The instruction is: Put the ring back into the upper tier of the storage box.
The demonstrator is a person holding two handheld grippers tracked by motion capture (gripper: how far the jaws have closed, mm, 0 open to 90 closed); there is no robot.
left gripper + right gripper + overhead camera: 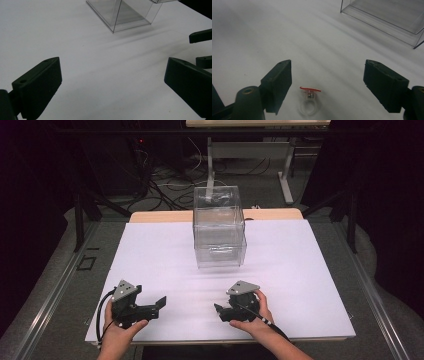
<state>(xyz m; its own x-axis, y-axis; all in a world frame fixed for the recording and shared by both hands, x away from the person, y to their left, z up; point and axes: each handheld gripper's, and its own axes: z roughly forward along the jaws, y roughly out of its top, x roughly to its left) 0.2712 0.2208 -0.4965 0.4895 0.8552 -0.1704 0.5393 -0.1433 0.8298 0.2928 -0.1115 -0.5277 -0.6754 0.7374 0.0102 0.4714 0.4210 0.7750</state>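
A small clear ring with a flat red top lies on the white board, low between the jaws of my right gripper. The jaws stand wide apart and touch nothing. A tall clear plastic box stands at the back middle of the board; its base shows in the left gripper view and in the right gripper view. My left gripper is open over bare board. In the high view a hand holds the left gripper at the front left and another holds the right gripper at the front middle.
The white board covers most of the table, with a wooden edge behind it. The right gripper's jaws show at the right edge of the left gripper view. Dark floor, cables and table legs lie beyond the table.
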